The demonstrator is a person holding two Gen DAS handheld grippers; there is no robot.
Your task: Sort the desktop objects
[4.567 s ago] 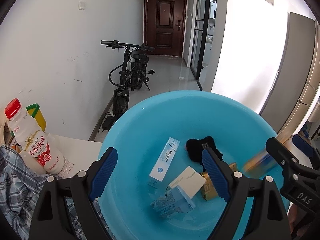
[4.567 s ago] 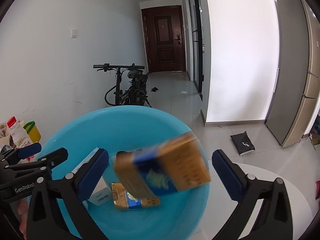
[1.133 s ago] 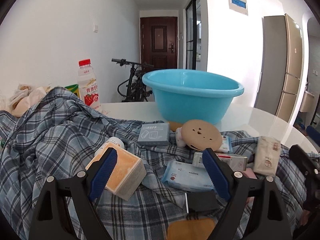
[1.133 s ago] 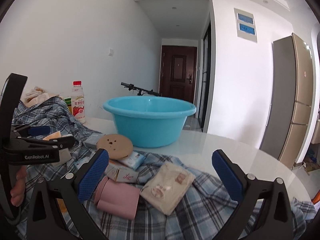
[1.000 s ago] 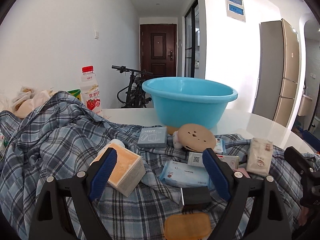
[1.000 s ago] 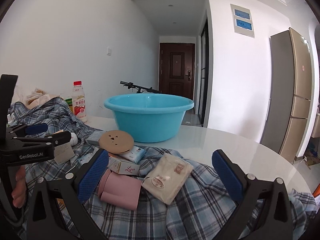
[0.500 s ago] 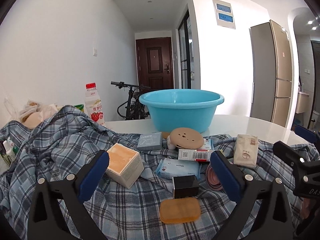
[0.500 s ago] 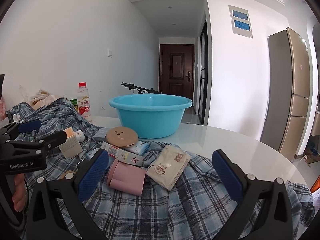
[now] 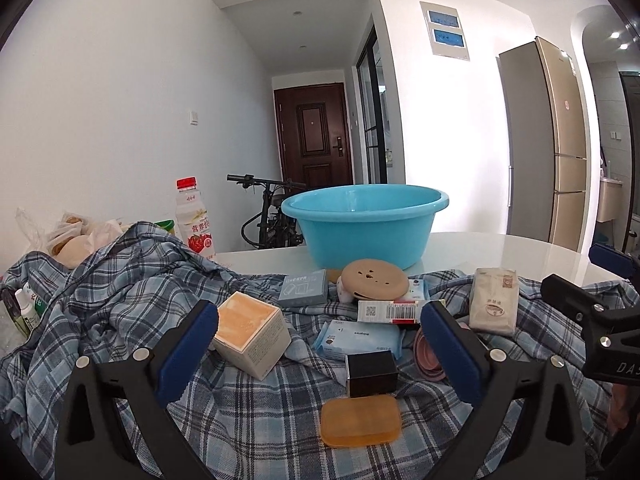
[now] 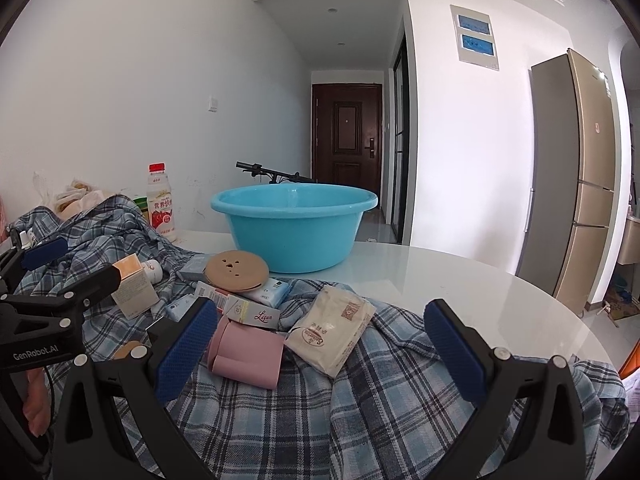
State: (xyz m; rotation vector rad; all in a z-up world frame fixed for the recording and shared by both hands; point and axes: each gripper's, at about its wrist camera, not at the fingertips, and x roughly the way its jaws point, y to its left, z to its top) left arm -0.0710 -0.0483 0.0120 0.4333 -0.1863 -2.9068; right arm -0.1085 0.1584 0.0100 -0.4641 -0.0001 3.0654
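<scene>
Plaid cloth [image 9: 120, 312] lies rumpled under boxes before a smooth plastic basin [image 9: 364, 228].

The left gripper [image 9: 318, 340] hangs wide open over a plaid cloth [image 9: 100, 320] strewn with small things — nothing between its pads. An orange-topped box [image 9: 250, 334] lies just beside the left pad [image 9: 188, 352]. A black box [image 9: 371, 372] sits behind an amber soap [image 9: 360, 420]. Farther back, a blue basin [image 9: 364, 226] stands on the white table [image 9: 500, 248] — a bottle [image 9: 193, 222] to its left.
</scene>
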